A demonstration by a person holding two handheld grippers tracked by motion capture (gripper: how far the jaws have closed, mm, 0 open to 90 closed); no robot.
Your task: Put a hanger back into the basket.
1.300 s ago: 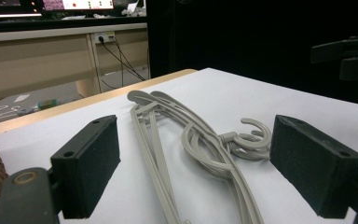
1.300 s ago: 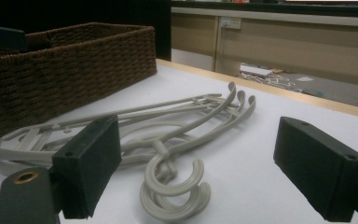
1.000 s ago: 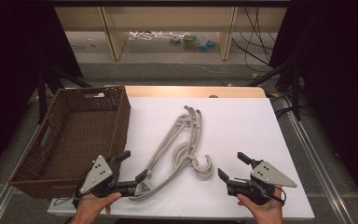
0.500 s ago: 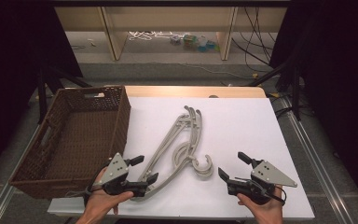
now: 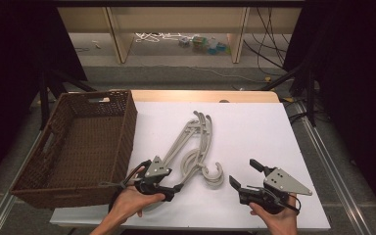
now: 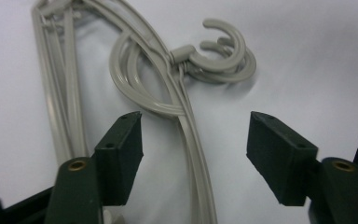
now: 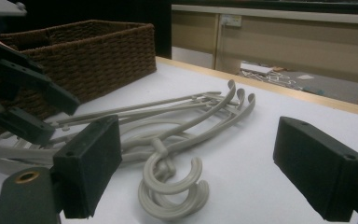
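Note:
A stack of grey plastic hangers point(image 5: 204, 134) lies in the middle of the white table point(image 5: 254, 127), hooks toward the front. My left gripper point(image 5: 172, 188) sits low at the stack's near end. In the left gripper view its jaws point(image 6: 195, 119) straddle one long hanger arm point(image 6: 192, 144) without touching it. They have just been closing, and a gap remains on both sides. My right gripper point(image 5: 242, 171) rests at the front right, open and empty, a little right of the hooks point(image 7: 168, 186). The right gripper view looks between its jaws point(image 7: 196, 130) at the hangers point(image 7: 205, 114).
A brown wicker basket point(image 5: 122, 147) stands at the table's left side, close to the left hand; it also appears beyond the hangers point(image 7: 98, 51). Bare white table lies right of and behind the hangers. Shelves and cables are on the floor beyond the table.
The left hand has slid right from the basket's corner onto the near end of the hangers, and its jaws have narrowed around a hanger arm. The right gripper has stayed put.

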